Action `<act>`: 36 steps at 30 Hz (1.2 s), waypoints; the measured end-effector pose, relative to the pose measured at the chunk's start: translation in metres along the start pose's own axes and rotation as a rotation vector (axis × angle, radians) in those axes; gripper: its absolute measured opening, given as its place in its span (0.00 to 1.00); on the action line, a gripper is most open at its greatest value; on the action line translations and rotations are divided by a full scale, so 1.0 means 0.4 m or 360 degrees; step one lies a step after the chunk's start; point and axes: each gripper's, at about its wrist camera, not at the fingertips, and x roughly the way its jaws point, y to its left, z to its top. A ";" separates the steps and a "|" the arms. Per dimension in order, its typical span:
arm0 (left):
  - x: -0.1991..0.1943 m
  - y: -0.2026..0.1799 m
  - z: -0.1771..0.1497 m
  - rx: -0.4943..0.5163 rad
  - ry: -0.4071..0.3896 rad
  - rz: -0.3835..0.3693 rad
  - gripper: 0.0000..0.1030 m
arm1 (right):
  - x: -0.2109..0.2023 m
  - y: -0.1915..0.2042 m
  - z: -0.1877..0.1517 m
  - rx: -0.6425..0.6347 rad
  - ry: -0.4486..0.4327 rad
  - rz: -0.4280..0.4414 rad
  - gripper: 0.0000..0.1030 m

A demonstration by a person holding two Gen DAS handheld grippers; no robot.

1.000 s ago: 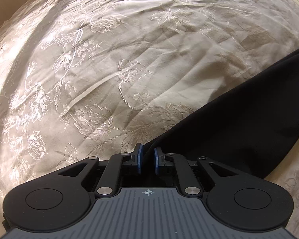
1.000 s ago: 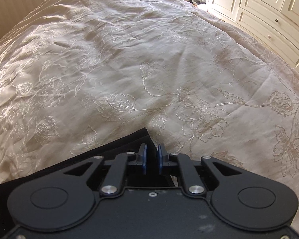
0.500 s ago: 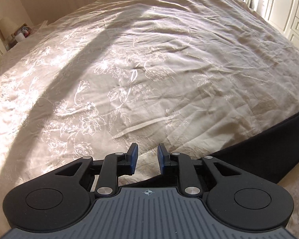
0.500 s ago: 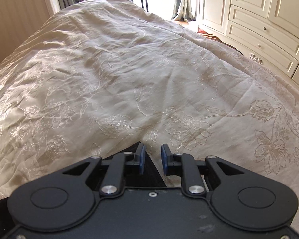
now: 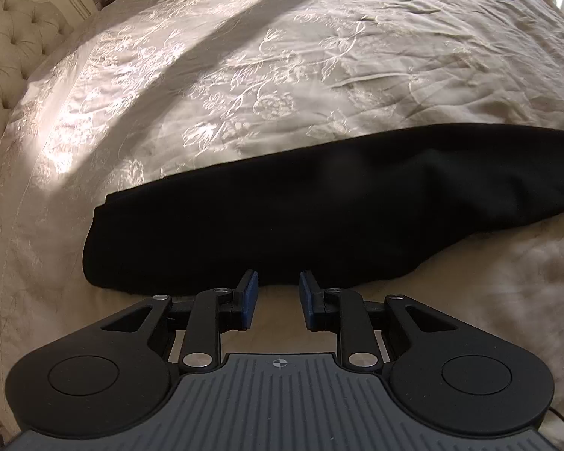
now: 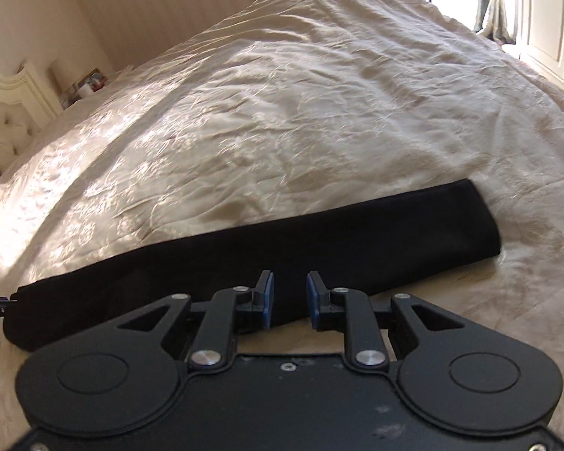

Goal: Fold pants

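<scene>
Both claws empty: left gripper (image 5: 278, 297) and right gripper (image 6: 288, 298) have just been opening, nothing between them. Black pants (image 5: 319, 210) lie at 12 o'clock, a long strip on the bedspread (image 5: 263, 56). Lengthwise fold looks done; next, regrip one end and fold across.

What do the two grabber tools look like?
Both are black, with two round discs and silver screws. The left tool has blue pads, a ribbed grey top and a crosshair mark. The right tool has blue pads and a plain scuffed black top.

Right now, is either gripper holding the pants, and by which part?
Nothing is held. The left gripper and right gripper have just opened; their fingers stand apart, clear of the black pants.
</scene>
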 end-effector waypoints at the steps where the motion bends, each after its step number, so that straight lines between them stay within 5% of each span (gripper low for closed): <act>1: 0.011 0.019 -0.027 -0.0009 0.0025 0.0014 0.23 | 0.006 0.028 -0.020 -0.0015 0.0041 0.0043 0.22; 6: 0.065 0.101 -0.102 -0.0051 0.0085 0.0019 0.23 | 0.029 0.182 -0.111 -0.0092 0.0206 0.0189 0.22; 12: 0.143 0.192 -0.119 0.0001 0.0094 -0.0006 0.23 | 0.050 0.352 -0.201 -0.0202 0.0305 0.0210 0.24; 26: 0.297 0.323 0.035 0.0166 0.0000 -0.0044 0.23 | 0.136 0.595 -0.316 -0.0263 0.0398 0.0089 0.24; 36: 0.390 0.339 0.123 0.0249 0.0100 0.0006 0.23 | 0.265 0.657 -0.279 -0.0353 0.0438 0.0122 0.42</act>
